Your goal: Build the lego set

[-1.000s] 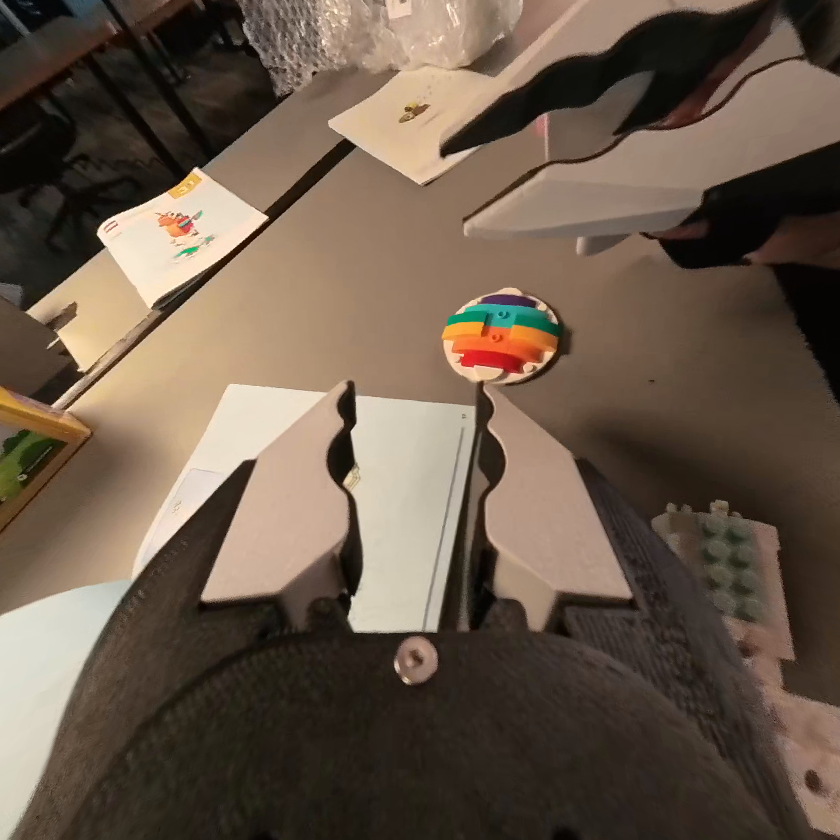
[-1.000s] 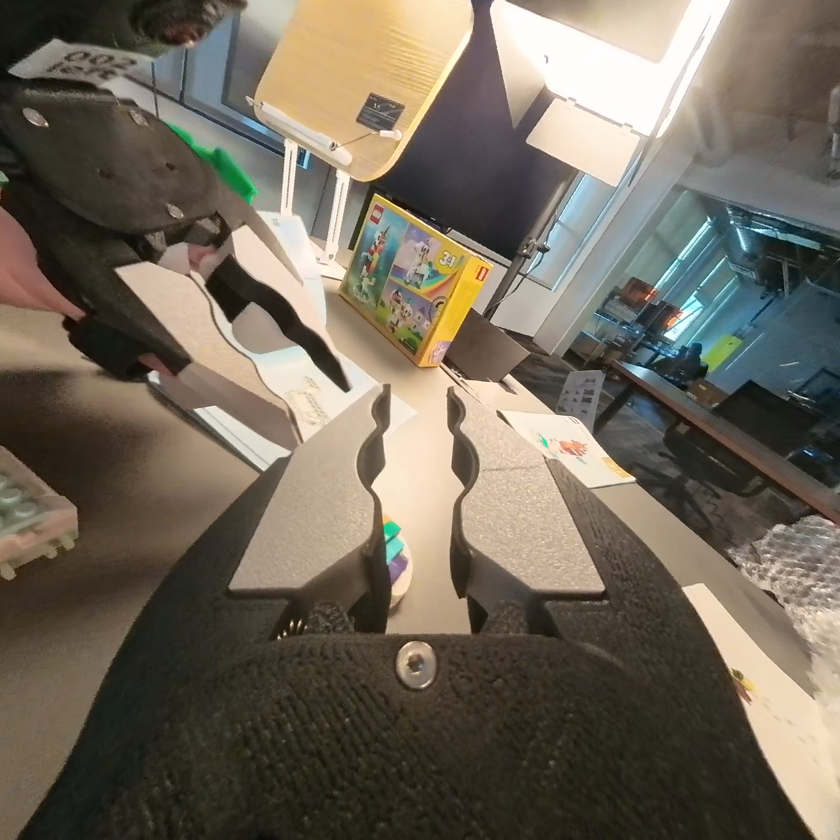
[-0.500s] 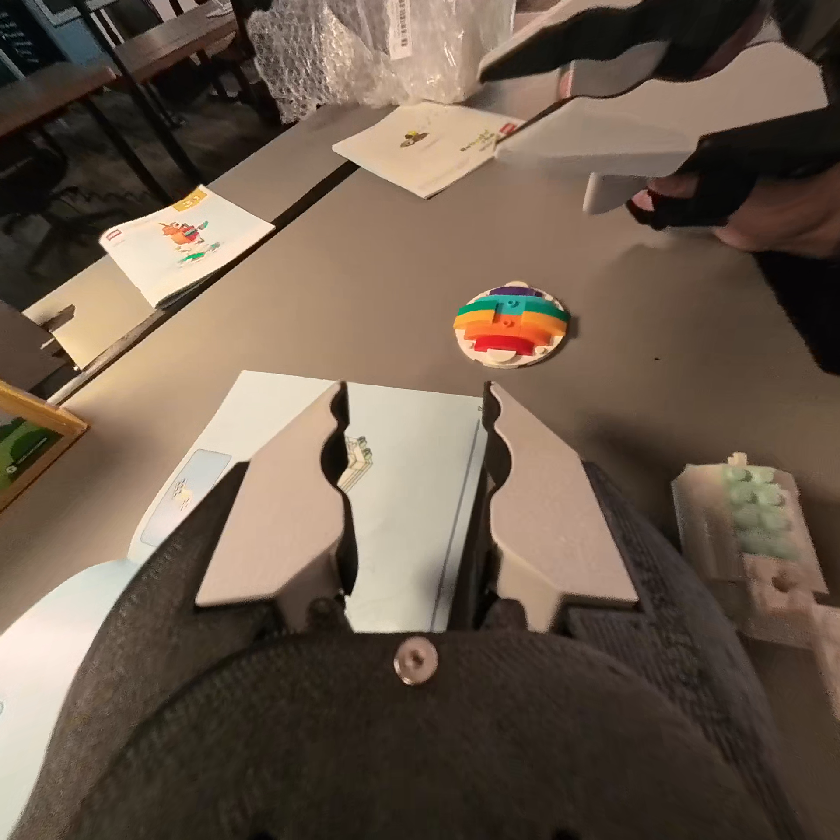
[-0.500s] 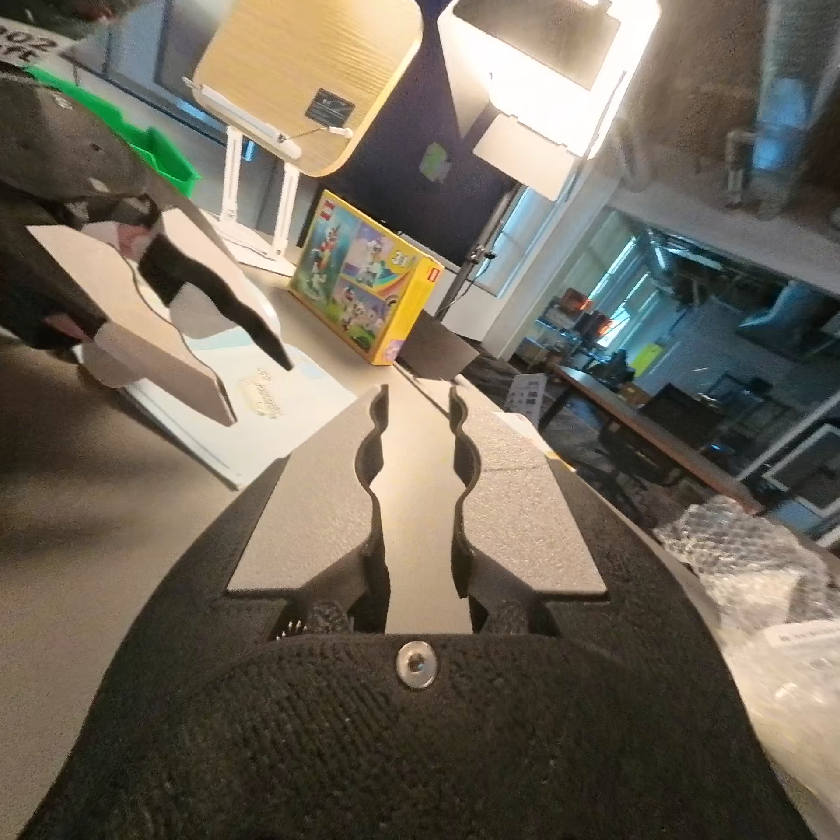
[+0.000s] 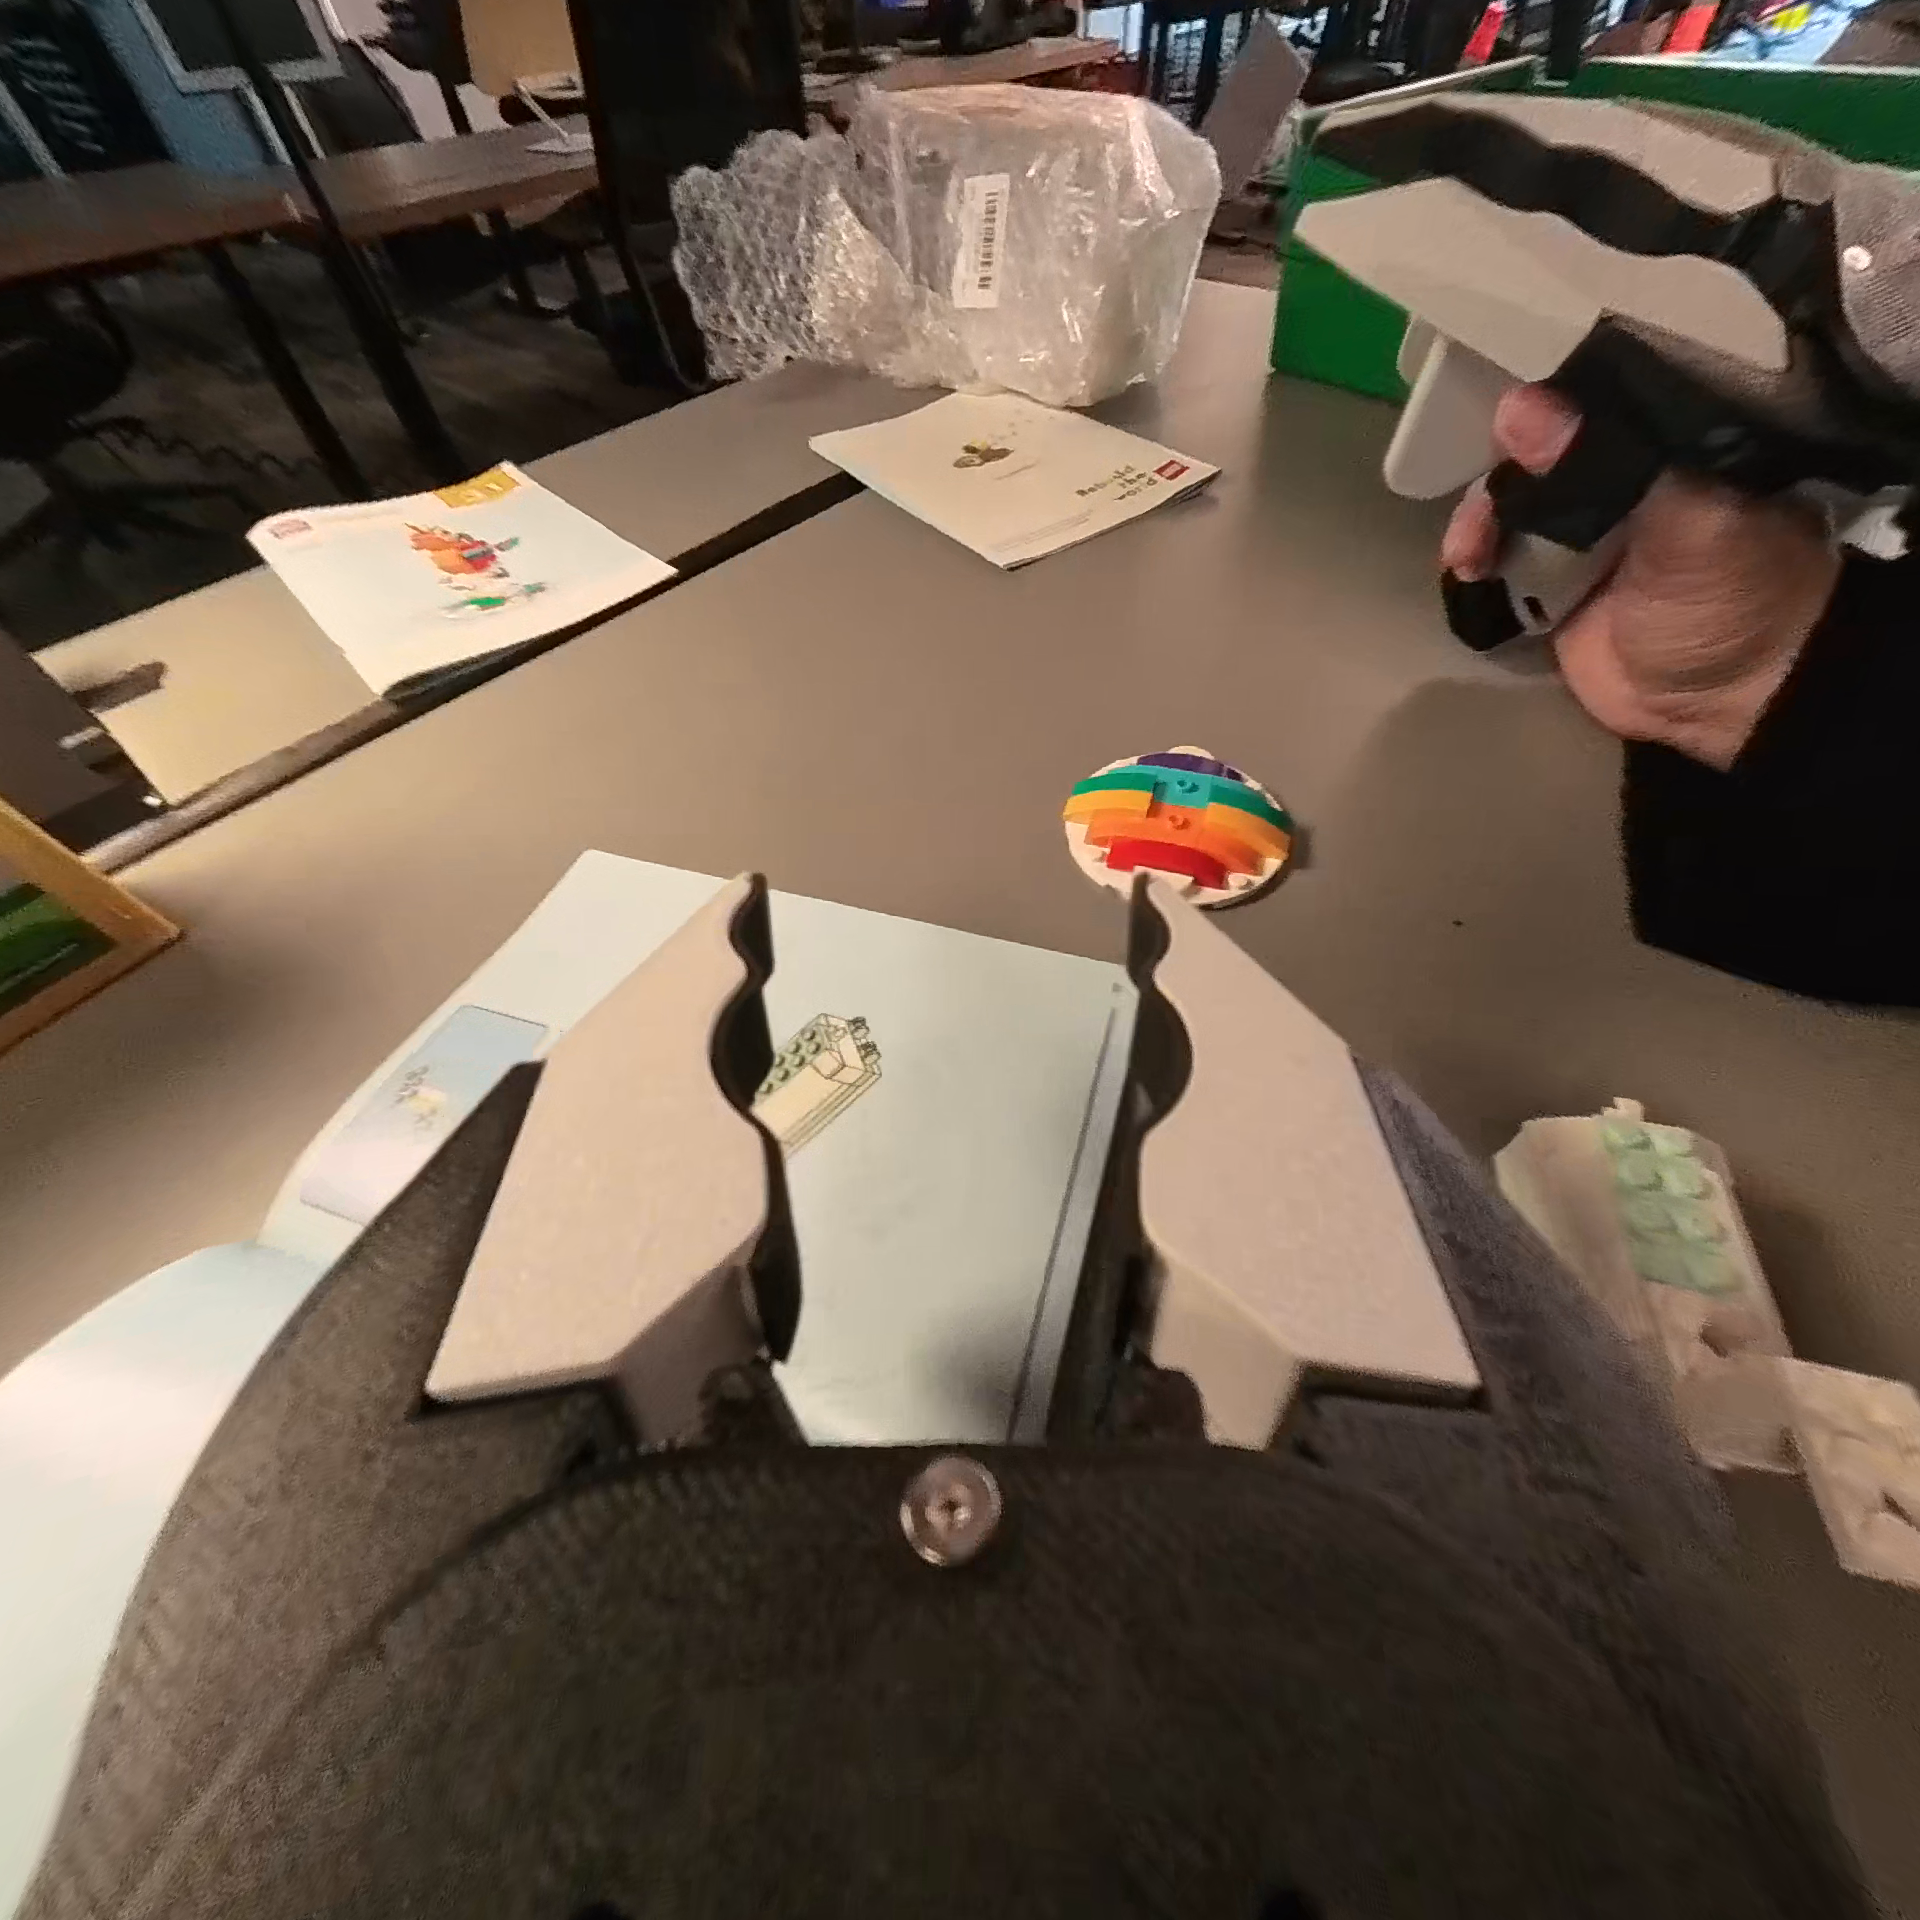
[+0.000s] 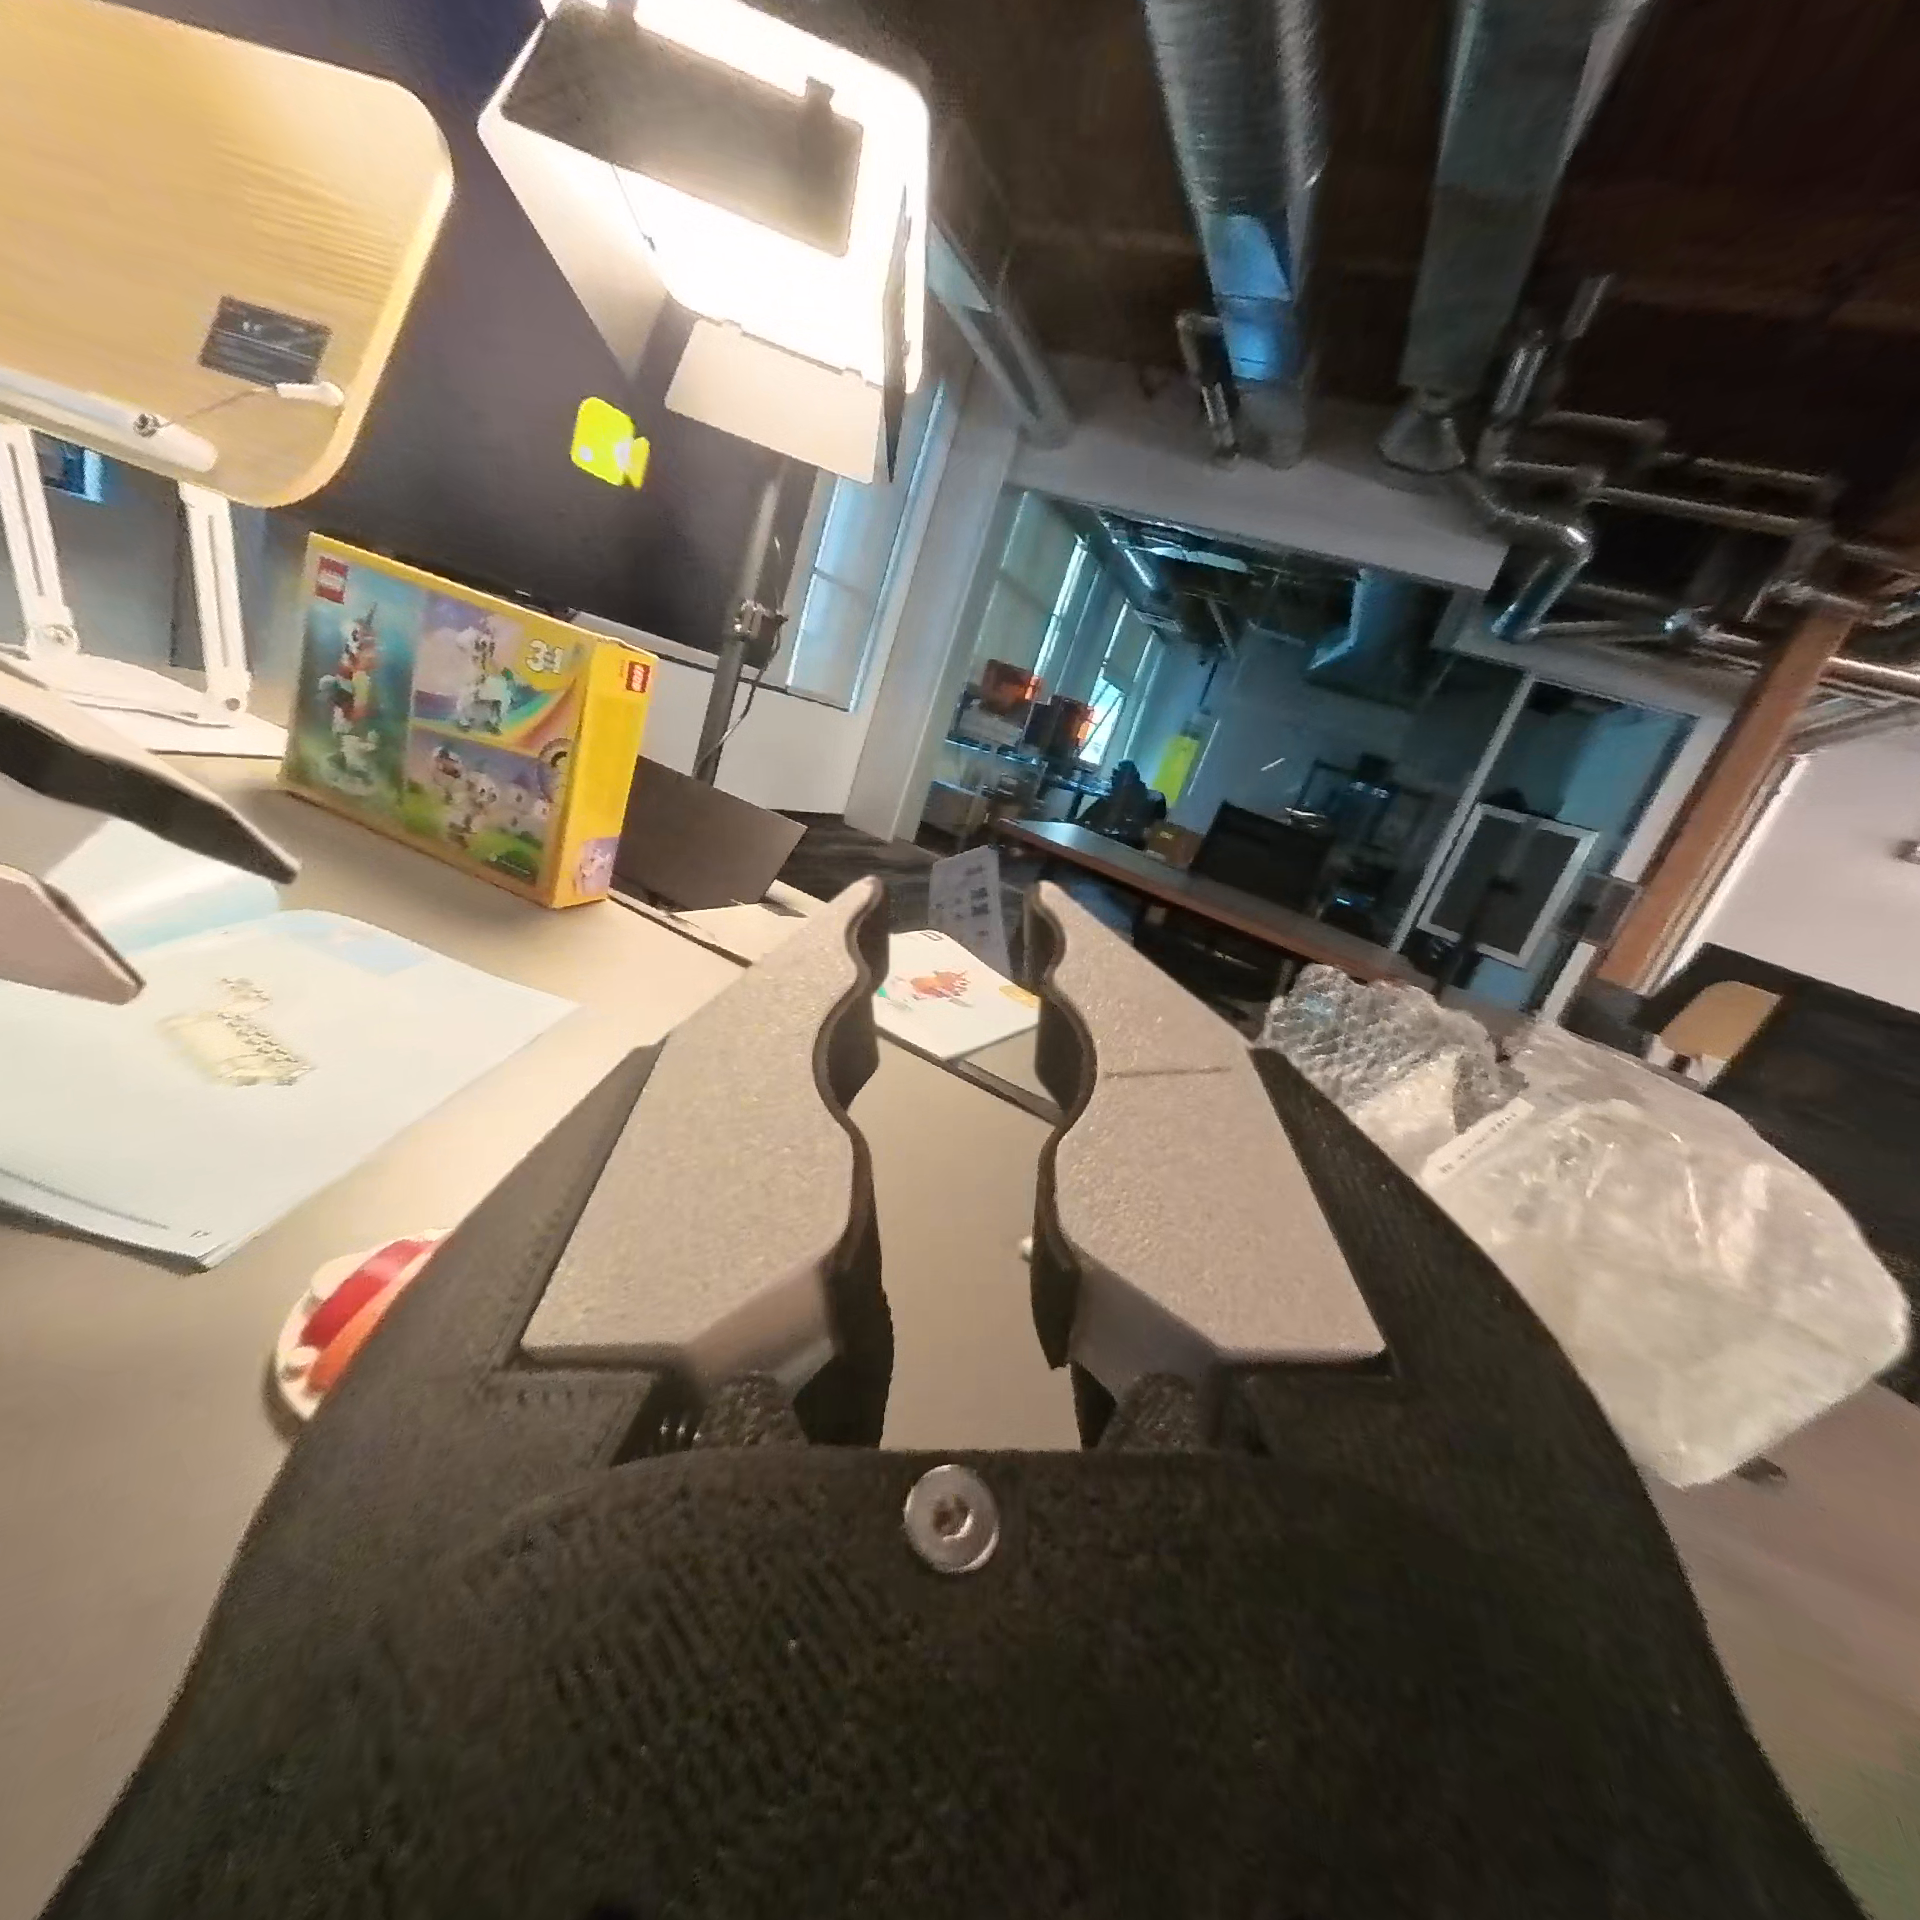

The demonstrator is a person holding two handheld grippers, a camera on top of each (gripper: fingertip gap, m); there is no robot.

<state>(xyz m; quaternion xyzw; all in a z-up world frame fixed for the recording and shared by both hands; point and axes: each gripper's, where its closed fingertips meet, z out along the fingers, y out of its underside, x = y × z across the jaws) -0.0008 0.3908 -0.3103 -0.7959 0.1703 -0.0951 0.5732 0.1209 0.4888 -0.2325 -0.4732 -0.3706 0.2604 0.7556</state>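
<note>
A round white plate with a rainbow lego build (image 5: 1179,821) lies on the grey table (image 5: 852,707), just beyond my left gripper (image 5: 945,894). That gripper is open and empty above an open pale blue instruction booklet (image 5: 935,1122). A pale white and mint green lego block assembly (image 5: 1662,1236) sits at the right. My right gripper (image 6: 951,904) is open and empty, raised and tilted up; it also shows in the left wrist view (image 5: 1538,229), held by a hand high at the right. The rainbow build peeks out at the lower left of the right wrist view (image 6: 353,1309).
Two closed booklets (image 5: 457,571) (image 5: 1013,478) lie farther back. A bubble-wrap bundle (image 5: 966,229) and a green bin (image 5: 1340,312) stand at the far edge. A yellow lego box (image 6: 457,717) and a wooden book stand (image 6: 197,239) are behind the open booklet. The gap from one gripper's tips to the other's is roughly 20 centimetres.
My right gripper has risen and tilted upward, away from the rainbow build. My left gripper has opened wider and pulled back a little over the booklet.
</note>
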